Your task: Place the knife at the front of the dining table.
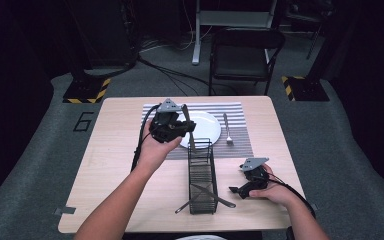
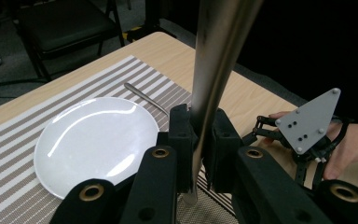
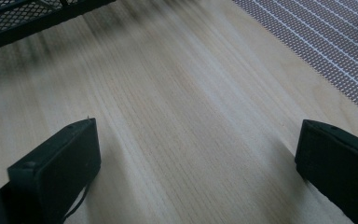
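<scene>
My left tool (image 2: 200, 140) grips a knife (image 2: 216, 60) upright, clamped between both jaws above the white plate (image 2: 95, 140). My right tool (image 3: 196, 168) rests wide open, empty, over the counter (image 3: 182, 102) beside the wire caddy (image 1: 201, 175).

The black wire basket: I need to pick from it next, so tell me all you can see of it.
The basket is a long, narrow caddy of black wire mesh, open on top, lying on the bare wooden table nearer the person than the striped placemat. Its far end meets the mat's edge. Metal utensils lie across its near end, sticking out both sides.
</scene>
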### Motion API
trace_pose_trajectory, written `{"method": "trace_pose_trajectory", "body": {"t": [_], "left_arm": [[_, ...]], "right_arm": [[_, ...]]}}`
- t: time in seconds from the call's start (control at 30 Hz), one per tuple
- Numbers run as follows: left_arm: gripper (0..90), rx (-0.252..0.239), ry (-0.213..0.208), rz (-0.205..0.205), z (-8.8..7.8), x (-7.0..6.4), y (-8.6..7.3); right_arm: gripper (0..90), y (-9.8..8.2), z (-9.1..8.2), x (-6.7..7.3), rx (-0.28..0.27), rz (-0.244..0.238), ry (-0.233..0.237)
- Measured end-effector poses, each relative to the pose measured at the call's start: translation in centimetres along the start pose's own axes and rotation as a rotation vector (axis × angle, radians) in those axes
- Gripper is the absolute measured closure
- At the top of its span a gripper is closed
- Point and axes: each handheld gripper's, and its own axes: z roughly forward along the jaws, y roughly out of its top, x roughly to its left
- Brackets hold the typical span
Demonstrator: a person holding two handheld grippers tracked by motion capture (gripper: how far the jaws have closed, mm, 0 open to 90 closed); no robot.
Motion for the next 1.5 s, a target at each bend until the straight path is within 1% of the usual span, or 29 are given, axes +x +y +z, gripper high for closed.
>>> {"method": "trace_pose_trajectory", "body": {"t": [0.13, 0.17, 0.23, 0.27, 0.33, 0.4, 0.5, 0.53, 0.63, 0.67, 0.77, 0.8, 0.9, 0.97, 1.13, 1.27, 1.4, 1.5], "left_arm": [[82.5, -0.005, 0.006, 0.006, -0.7, 0.1, 0.3], [82.6, -0.01, 0.009, 0.005, -1.1, 0.1, 0.5], [82.6, -0.015, 0.01, 0.004, -1.3, 0.1, 0.6], [82.5, -0.023, 0.016, 0.005, -1.7, 0.2, 0.8], [82.6, -0.028, 0.019, -0.003, -2.1, 0.3, 0.9], [82.6, -0.028, 0.027, 0.005, -2.5, 0.4, 1.0], [82.6, -0.024, 0.035, 0.014, -2.9, 0.5, 1.0], [82.6, -0.028, 0.042, 0.014, -2.9, 0.5, 1.0], [82.6, -0.029, 0.045, 0.006, -3.0, 0.8, 0.9], [82.6, -0.023, 0.057, 0.007, -3.2, 1.2, 0.8], [82.6, -0.027, 0.068, -0.01, -3.3, 1.7, 0.5], [82.7, -0.027, 0.068, -0.01, -3.3, 1.7, 0.5], [82.6, -0.027, 0.089, -0.02, -3.3, 2.5, 0.0], [82.7, -0.022, 0.094, -0.024, -3.4, 2.9, -0.2], [82.7, -0.023, 0.125, -0.037, -3.2, 3.7, -0.9], [82.7, -0.017, 0.134, -0.047, -3.0, 4.2, -1.4], [82.7, -0.015, 0.153, -0.069, -2.8, 5.0, -2.3], [82.8, -0.015, 0.165, -0.074, -2.8, 5.5, -2.7]], "right_arm": [[0.0, 0.0, 0.0, 0.0, -0.002, 0.0, -0.001], [0.0, 0.0, 0.0, 0.0, -0.002, 0.0, -0.001], [0.0, 0.0, 0.0, 0.0, -0.002, 0.0, -0.001], [0.0, 0.0, 0.0, 0.0, -0.002, 0.0, -0.001], [0.0, 0.0, 0.0, 0.0, -0.002, 0.0, -0.001], [0.0, 0.0, 0.0, 0.0, 0.004, 0.0, 0.001], [0.0, 0.0, 0.0, 0.0, 0.003, 0.0, 0.001], [0.0, 0.0, 0.0, 0.0, 0.004, 0.0, 0.001], [0.0, 0.0, 0.0, 0.0, -0.002, 0.0, -0.001], [0.0, 0.0, 0.0, 0.0, -0.002, 0.0, -0.001], [0.0, 0.0, 0.0, 0.0, 0.003, 0.002, 0.0], [0.0, 0.0, 0.0, 0.0, 0.003, 0.002, 0.0], [0.0, 0.0, 0.0, 0.0, -0.001, 0.002, -0.001], [0.0, 0.0, 0.0, 0.0, 0.003, 0.002, 0.0], [0.0, 0.0, 0.0, 0.0, 0.003, 0.002, 0.0], [0.0, 0.0, 0.0, 0.0, 0.003, 0.002, 0.0], [0.0, 0.0, 0.0, 0.0, 0.003, 0.002, 0.0], [0.0, 0.0, 0.0, 0.0, 0.003, 0.002, 0.0]]}}
